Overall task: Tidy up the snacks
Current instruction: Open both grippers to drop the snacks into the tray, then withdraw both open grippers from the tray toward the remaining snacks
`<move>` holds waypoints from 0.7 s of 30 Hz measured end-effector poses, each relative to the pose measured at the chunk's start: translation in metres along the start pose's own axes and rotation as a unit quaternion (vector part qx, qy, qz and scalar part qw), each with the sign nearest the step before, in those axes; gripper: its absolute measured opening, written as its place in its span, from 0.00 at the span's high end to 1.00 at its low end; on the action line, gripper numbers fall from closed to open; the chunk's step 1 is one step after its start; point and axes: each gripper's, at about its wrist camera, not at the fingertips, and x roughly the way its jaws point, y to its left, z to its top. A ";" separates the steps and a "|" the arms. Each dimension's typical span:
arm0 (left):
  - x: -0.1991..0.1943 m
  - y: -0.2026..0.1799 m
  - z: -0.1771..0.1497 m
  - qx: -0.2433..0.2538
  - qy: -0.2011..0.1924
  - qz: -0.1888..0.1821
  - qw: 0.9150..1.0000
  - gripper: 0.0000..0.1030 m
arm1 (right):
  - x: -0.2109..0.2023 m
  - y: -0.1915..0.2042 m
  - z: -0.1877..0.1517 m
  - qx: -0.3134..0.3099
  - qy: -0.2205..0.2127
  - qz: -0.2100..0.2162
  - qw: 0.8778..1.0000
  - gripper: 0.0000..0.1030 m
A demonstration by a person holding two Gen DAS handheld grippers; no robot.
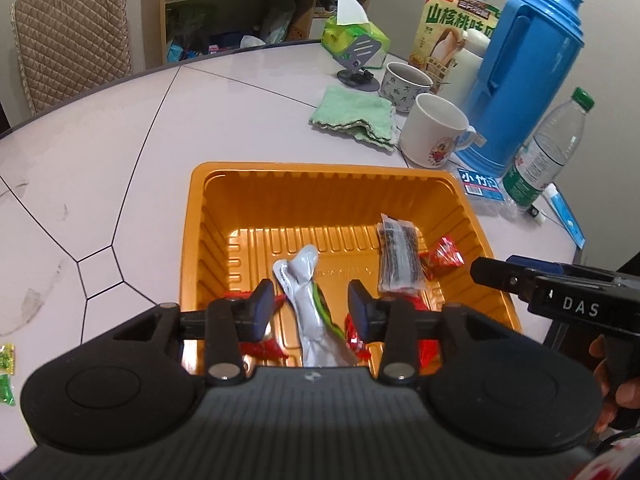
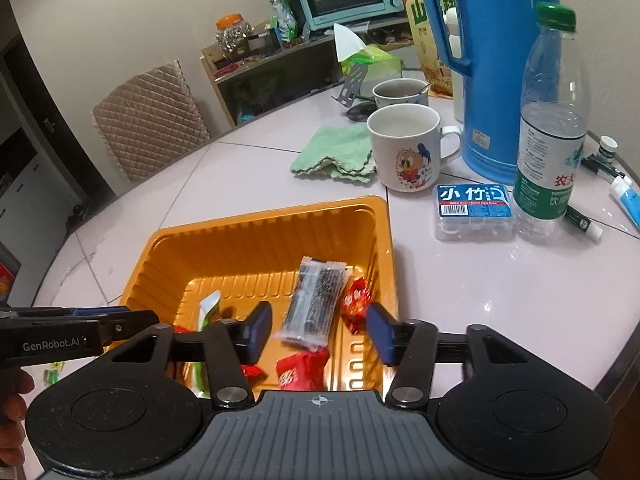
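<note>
An orange plastic tray sits on the white table and holds several snacks. Inside it lie a white and green packet, a clear packet with dark contents, a small red candy and red wrappers near the front wall. My left gripper hangs open over the tray, its fingers either side of the white and green packet without pressing it. My right gripper is open above the clear packet, beside the red candy. Green candies lie on the table left of the tray.
Behind the tray are a green cloth, a cartoon mug and a second cup. To the right stand a blue thermos, a water bottle and a floss box. A padded chair is beyond the table's far edge.
</note>
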 end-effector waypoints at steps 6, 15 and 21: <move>-0.024 0.006 -0.016 0.005 -0.008 -0.004 1.000 0.59 | -0.019 0.010 -0.013 0.007 -0.005 0.010 1.000 0.35; -0.066 0.024 -0.044 -0.004 -0.023 0.000 1.000 0.54 | -0.045 0.037 -0.028 -0.009 -0.008 0.027 1.000 0.31; -0.096 0.042 -0.066 -0.023 -0.030 0.011 0.999 0.54 | -0.058 0.054 -0.040 -0.018 -0.005 0.044 0.999 0.31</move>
